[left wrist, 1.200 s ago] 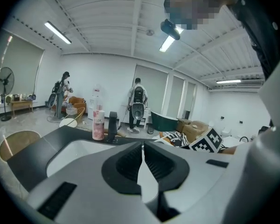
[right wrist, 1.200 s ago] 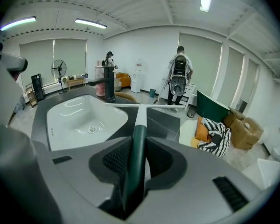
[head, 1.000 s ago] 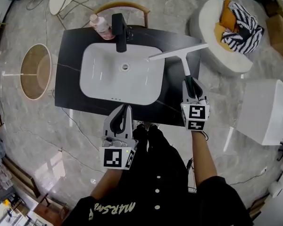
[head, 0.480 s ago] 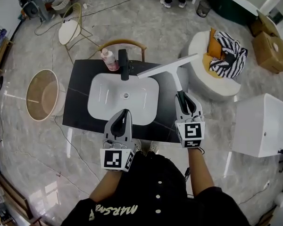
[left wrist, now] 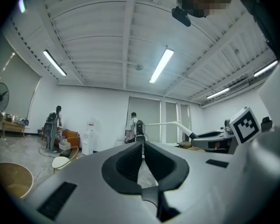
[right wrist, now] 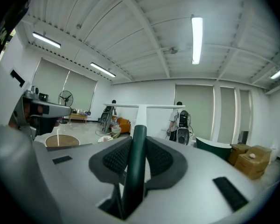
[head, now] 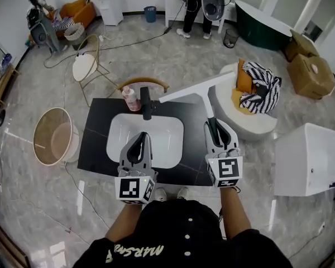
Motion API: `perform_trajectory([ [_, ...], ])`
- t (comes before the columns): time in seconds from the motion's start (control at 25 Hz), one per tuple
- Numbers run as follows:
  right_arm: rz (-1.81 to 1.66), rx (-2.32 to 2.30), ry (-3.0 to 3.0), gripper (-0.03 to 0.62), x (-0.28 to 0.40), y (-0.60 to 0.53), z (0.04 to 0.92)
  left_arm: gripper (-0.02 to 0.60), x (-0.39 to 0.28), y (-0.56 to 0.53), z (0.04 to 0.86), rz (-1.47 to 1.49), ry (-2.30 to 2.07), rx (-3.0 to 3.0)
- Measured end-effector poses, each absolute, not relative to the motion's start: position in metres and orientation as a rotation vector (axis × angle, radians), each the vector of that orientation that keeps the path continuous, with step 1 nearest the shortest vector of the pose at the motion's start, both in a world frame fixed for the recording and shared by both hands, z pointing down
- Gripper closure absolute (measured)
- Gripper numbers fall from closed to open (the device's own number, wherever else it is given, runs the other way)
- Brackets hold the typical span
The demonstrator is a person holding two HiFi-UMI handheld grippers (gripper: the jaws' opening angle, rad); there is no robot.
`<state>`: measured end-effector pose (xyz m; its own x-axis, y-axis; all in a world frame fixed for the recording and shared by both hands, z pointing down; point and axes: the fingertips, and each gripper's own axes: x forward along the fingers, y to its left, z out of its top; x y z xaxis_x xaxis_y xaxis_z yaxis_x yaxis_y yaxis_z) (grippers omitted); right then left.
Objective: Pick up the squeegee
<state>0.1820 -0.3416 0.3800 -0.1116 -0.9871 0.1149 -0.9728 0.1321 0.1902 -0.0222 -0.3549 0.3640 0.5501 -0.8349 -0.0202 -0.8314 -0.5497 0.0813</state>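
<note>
The squeegee (head: 196, 88) has a long white blade, a white stem and a dark green handle. My right gripper (head: 214, 123) is shut on that handle and holds the squeegee in the air above the right end of the black counter (head: 97, 144), blade pointing away from me. In the right gripper view the green handle (right wrist: 137, 148) runs between the pads, and the blade (right wrist: 144, 107) lies level ahead. My left gripper (head: 143, 135) hovers over the white sink (head: 120, 130), shut with nothing in it. In the left gripper view its tips (left wrist: 142, 145) meet, and the squeegee (left wrist: 164, 123) shows to the right.
A black faucet (head: 147, 108) and a pink bottle (head: 131, 99) stand at the counter's back, with a wooden chair (head: 144, 83) behind. A round wicker basket (head: 53, 135) is to the left, a white seat with striped cloth (head: 258, 102) to the right, a white tub (head: 310, 158) beyond. People stand far off.
Both grippers have risen. The squeegee has gone up with the right gripper, well above the counter. The counter and sink now look smaller and farther below.
</note>
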Motion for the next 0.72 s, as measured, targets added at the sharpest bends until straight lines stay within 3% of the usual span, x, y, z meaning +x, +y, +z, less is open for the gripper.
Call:
perform_trajectory([
  [0.72,-0.290,2.155,-2.234,0.505,0.191,-0.315,0.314,0.557,-0.019,-0.354,0.326,-0.182,-1.436,2.783],
])
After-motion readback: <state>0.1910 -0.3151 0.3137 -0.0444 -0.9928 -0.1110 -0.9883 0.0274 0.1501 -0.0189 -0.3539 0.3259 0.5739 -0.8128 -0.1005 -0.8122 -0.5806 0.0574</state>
